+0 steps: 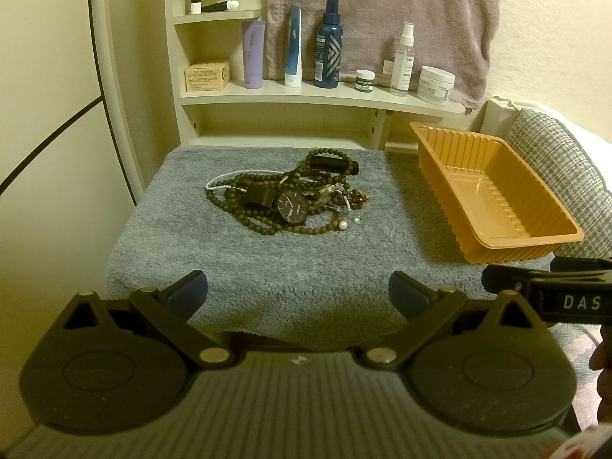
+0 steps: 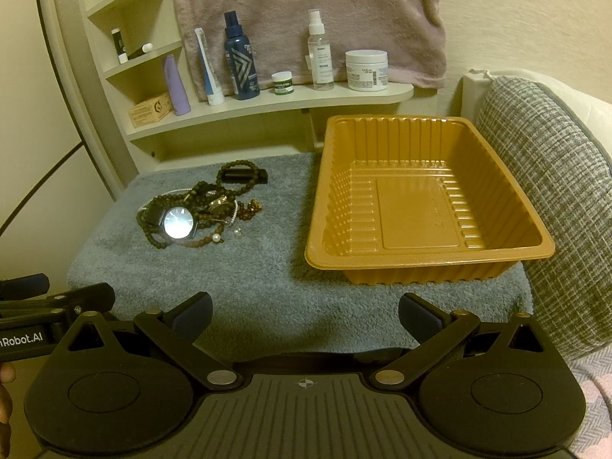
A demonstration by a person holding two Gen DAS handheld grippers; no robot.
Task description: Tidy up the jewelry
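A tangle of bead strands (image 1: 267,199) under a black watch (image 1: 290,208) lies left of the empty orange tray (image 2: 428,260). Both the left gripper (image 1: 298,294) and right gripper (image 2: 306,313) gape wide. The strands look limp and snag-prone; the rigid watch case seems the surest hold.

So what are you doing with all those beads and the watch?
A person holds a gripper in each hand, and both the left gripper and the right gripper are open and holding nothing. The jewelry pile, dark bead strands tangled around a black watch plus a couple of loose pearls, sits on a blue-grey towel. The orange tray beside it is empty, so the sorting has not started yet.
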